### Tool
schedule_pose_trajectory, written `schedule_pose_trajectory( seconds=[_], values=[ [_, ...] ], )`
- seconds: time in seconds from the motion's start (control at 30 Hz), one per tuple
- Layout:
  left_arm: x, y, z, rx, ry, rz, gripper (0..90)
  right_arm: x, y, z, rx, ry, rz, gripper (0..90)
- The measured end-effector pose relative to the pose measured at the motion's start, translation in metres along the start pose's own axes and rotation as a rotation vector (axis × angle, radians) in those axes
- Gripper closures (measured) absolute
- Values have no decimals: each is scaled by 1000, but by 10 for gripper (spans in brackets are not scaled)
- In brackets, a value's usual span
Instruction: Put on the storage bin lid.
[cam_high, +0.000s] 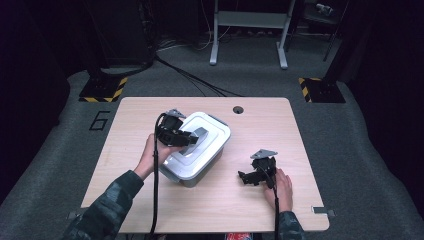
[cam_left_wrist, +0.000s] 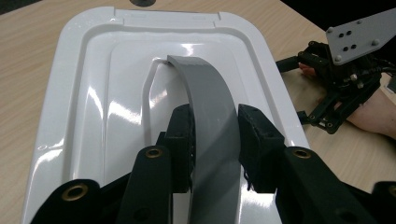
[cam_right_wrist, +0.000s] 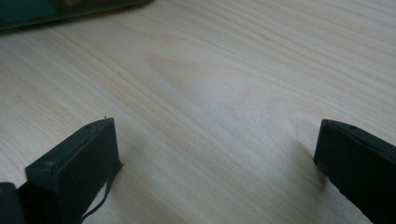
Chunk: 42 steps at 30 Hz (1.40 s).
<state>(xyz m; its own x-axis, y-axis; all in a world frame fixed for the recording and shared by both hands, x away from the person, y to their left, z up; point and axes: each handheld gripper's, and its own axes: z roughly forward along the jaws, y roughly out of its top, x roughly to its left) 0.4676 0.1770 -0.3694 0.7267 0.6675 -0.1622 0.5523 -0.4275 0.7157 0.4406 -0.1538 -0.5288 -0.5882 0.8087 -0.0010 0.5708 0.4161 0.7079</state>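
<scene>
Grey handle (cam_left_wrist: 210, 121) arches up from the centre of the white lid (cam_left_wrist: 93, 107) — left gripper (cam_left_wrist: 215, 140) has its jaws clamped on it, one pad on each side of the strap, touching both edges. In the high view the handle (cam_high: 200, 134) sits on top of the lidded container (cam_high: 197, 150), a grey tub with a white lid, placed left of centre on the worktop (cam_high: 260, 135), turned at an angle to the edges. Left gripper (cam_high: 192, 137) comes in from the container's left side, hand around its body, cable trailing back toward the near edge.

Right gripper (cam_high: 246, 176) rests on the worktop, right of the container and nearer the person, well apart from it — hand just behind it. Its jaws stand wide with nothing but bare wood between them; right gripper view shows both black pads (cam_right_wrist: 79, 158) low over the worktop (cam_right_wrist: 210, 93).

Left gripper view also catches the right gripper (cam_left_wrist: 303, 88) beyond the lid's right rim, grey plate on top.

Far edge of the worktop has a round cable hole (cam_high: 238, 109).
</scene>
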Motion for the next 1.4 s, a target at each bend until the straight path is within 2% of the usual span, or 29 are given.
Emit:
schedule_pose_trajectory(
  seconds=[0.13, 0.27, 0.4, 0.67, 0.93, 1.1, 1.23, 1.4],
  values=[
    [-1, 0, -1, -14, 10, 1, 562, 0, 0, 0, 0, 0, 0, 0],
    [0, 1, -6, -24, 24, 1, 408, 0, 0, 0, 0, 0, 1, 0],
    [-1, 3, -14, -38, 45, 25, 307, 0, 0, 0, 0, 0, 0, 0],
    [1, -7, -37, -69, 106, 47, 173, 0, 0, 0, 0, 0, -2, 0],
    [11, -31, -64, -94, 174, 48, 112, 0, 0, 0, 0, -1, 0, 0],
    [22, -53, -77, -127, 216, 5, 73, 0, 0, 0, 0, 0, 0, 0],
    [33, -73, -85, -159, 192, -37, 53, 0, 0, 0, 1, 0, 3, 0],
    [44, -100, -90, -164, 208, -73, 30, 0, 0, 0, 0, 0, -1, 0]
  ],
)
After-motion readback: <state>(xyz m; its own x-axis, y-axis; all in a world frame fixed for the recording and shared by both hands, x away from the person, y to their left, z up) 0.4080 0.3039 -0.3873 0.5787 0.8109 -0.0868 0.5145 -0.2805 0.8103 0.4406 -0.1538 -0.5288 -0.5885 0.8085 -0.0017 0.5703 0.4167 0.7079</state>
